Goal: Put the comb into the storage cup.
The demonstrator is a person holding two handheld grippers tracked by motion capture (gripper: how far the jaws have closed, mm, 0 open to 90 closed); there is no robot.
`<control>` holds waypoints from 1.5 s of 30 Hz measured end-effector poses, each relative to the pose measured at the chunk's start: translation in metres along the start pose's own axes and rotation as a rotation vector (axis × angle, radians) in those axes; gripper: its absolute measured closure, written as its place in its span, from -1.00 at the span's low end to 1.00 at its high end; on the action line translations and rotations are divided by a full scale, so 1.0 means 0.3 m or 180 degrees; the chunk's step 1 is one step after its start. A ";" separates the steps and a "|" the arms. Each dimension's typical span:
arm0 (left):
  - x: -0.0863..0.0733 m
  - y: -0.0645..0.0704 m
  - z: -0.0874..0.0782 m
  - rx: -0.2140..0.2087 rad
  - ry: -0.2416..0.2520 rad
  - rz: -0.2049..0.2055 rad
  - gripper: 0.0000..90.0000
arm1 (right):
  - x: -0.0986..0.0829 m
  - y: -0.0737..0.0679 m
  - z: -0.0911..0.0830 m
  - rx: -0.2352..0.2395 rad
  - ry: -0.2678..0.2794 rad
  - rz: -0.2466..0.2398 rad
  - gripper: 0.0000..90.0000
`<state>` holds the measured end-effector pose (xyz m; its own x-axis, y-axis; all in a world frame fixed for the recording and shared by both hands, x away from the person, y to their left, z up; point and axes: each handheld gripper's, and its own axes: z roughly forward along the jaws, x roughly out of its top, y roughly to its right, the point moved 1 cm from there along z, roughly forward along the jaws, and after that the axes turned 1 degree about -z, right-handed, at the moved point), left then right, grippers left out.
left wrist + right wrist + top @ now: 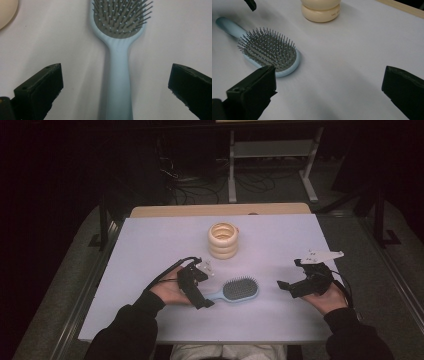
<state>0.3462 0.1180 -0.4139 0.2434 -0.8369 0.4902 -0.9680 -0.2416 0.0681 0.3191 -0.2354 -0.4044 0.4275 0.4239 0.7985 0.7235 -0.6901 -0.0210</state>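
At the left of the high view the left gripper (204, 301) is held in the person's left hand (167, 292), low over the white table top (150, 240), with a black cable looped from its back toward the sleeve; its jaws are spread wide and nothing is gripped between them. In the left gripper view the two black jaws are seen standing well apart at either side of the light blue handle of the hairbrush (118, 65), which runs straight up the middle of the gap, untouched by either jaw; the bristled head lies beyond the jaw tips, and a cream curve of the stacked rings (6, 11) is glimpsed at the upper left corner. In the high view the hairbrush (235, 291) is laid flat near the middle of the front part of the table, bristles up, its handle toward the left gripper and its head toward the right; behind it, well apart, the stack of cream rings (223, 240) is stood upright. At the right the right gripper (282, 286) is held in the right hand (327, 297), its jaws likewise parted and empty, aimed leftward at the brush head from near by; in the right gripper view the hairbrush (270, 51) is seen just past the left-hand jaw, with the rings (321, 10) farther off.
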 end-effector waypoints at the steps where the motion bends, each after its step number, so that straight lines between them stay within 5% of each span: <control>1: 0.001 -0.003 0.005 0.0010 0.0015 -0.0010 -1.00 | 0.000 0.000 0.000 -0.0001 0.0002 -0.0001 -1.00; 22: -0.002 -0.044 0.064 -0.0148 0.0170 -0.0180 -0.99 | 0.001 -0.002 0.004 0.0024 -0.0013 -0.0026 -1.00; 32: 0.022 -0.006 0.092 -0.0157 0.0124 0.0000 -0.70 | 0.002 -0.005 0.005 0.0033 -0.0016 -0.0036 -1.00; 38: 0.023 -0.001 0.113 -0.0119 0.0017 -0.0021 -0.56 | 0.001 -0.007 0.008 0.0039 -0.0030 -0.0034 -1.00; 45: 0.026 0.005 0.107 -0.0092 -0.0006 0.0077 -0.17 | 0.001 -0.006 0.008 0.0046 -0.0028 -0.0034 -1.00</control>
<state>0.3485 0.0952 -0.4378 0.2199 -0.8433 0.4905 -0.9750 -0.2069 0.0814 0.3192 -0.2325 -0.4054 0.4244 0.4366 0.7933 0.7358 -0.6768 -0.0211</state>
